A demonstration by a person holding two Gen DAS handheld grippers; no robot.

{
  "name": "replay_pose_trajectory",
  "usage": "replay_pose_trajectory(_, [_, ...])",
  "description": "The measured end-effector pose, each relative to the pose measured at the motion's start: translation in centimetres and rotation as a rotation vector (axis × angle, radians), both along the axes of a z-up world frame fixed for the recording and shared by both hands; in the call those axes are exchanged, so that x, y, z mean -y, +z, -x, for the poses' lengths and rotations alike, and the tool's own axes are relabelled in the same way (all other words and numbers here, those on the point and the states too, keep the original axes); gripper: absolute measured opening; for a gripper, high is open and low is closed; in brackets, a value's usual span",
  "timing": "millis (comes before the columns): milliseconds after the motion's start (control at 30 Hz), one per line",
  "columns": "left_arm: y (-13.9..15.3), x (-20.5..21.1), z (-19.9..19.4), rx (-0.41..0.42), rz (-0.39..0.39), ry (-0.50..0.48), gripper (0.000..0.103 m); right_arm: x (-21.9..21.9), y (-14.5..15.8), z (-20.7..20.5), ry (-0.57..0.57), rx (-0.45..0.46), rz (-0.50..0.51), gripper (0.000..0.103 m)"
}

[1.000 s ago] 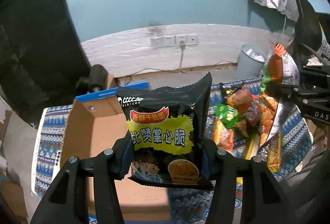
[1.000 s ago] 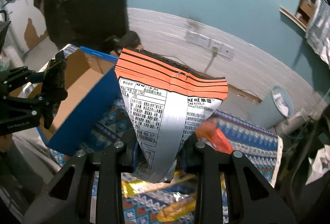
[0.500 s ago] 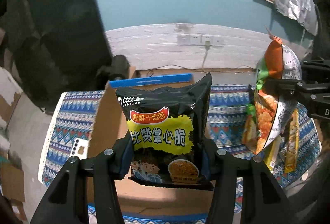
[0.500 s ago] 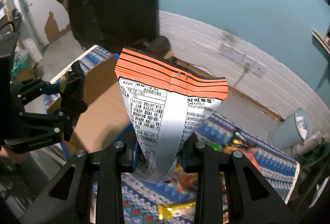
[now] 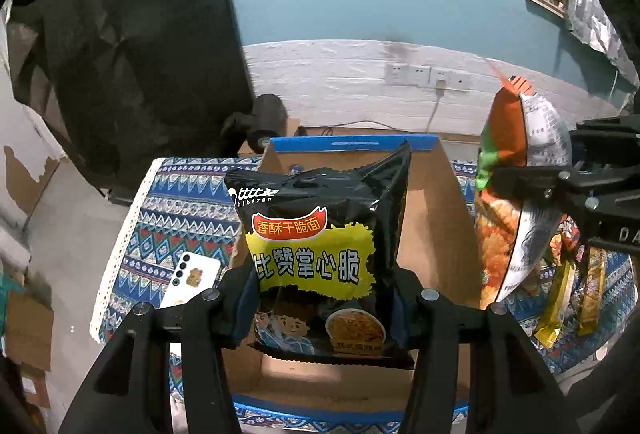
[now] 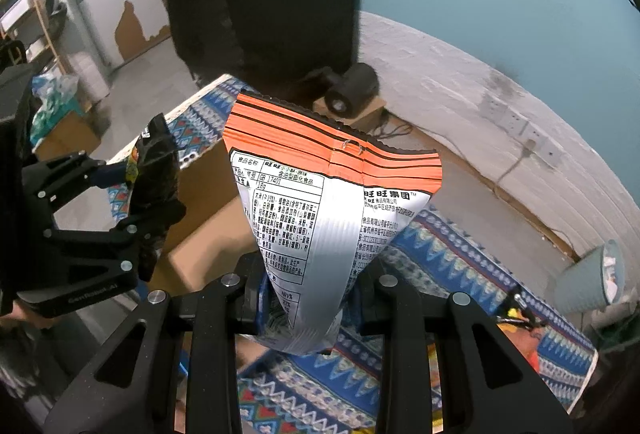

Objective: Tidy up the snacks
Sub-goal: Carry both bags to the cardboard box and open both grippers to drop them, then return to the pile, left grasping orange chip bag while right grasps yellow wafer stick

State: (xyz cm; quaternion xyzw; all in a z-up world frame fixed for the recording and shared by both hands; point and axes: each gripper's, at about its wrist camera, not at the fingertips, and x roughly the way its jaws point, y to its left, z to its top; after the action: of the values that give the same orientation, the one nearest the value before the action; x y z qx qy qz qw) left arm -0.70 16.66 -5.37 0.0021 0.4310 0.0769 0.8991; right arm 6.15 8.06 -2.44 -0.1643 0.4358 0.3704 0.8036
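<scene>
Two snack packets are in the grippers, one each. Left gripper (image 5: 320,308) is clamped on the lower sides of a black noodle-snack packet (image 5: 320,254), held upright over the open cardboard box (image 5: 436,234); the packet front reads "bibizan" in white at the top, "香酥干脆面" on a red banner and "比赞掌心脆" in black on a yellow patch, with cartoon children and a bowl of noodles printed below. Right gripper (image 6: 310,298) is pinched tight on the narrowed bottom of a silver and orange packet (image 6: 332,210), back face toward its camera: a nutrition table, "GB 17401", "18g" and "旺旺集团" are legible; smaller print is not. From the left wrist view this packet (image 5: 520,162) hangs just beside the box's right wall. Box rests on a blue patterned cloth (image 5: 172,214) and has a blue far flap with print too small to read. White phone (image 5: 192,280) lies on the cloth left of the box. Further snack sticks (image 5: 568,298) lie on the cloth at right.
</scene>
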Motion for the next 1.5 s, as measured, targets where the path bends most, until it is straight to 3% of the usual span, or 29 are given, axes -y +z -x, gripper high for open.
replay_pose_trajectory(200, [-0.8, -0.6, -0.2, -0.039, 0.004, 0.016, 0.056, -2.1, -1.0, 0.2, 0.032, -0.030, 0.014, 0.029])
replay_pose_trajectory(267, [-0.9, -0.6, -0.3, -0.048, -0.021, 0.026, 0.065, -2.4, -1.2, 0.1, 0.027, -0.038, 0.013, 0.034])
replay_pose_trajectory(333, [-0.8, -0.6, -0.2, -0.039, -0.043, 0.037, 0.069, -2.4, -1.5, -0.1, 0.014, -0.047, 0.020, 0.053])
replay_pose_trajectory(367, [-0.6, -0.5, 0.0, -0.029, -0.048, 0.037, 0.071, -2.4, -1.5, -0.1, 0.008, -0.046, 0.019, 0.057])
replay_pose_trajectory(433, [-0.5, -0.6, 0.0, -0.021, -0.048, 0.037, 0.076, -2.0, -1.3, -0.3, -0.009, -0.035, 0.018, 0.060])
replay_pose_trajectory(700, [-0.3, 0.0, -0.3, -0.016, -0.047, 0.020, 0.077, -0.8, -0.7, -0.3, -0.048, -0.030, 0.006, 0.069])
replay_pose_trajectory(1100, [-0.2, 3.3, -1.0, -0.032, -0.043, -0.047, 0.079, 3.4, -0.7, -0.1, -0.103, -0.027, 0.020, 0.070])
replay_pose_trajectory(1500, [-1.0, 9.0, -1.9, -0.087, -0.034, -0.169, 0.080, 9.7, -1.3, -0.4, -0.194, -0.035, 0.042, 0.072])
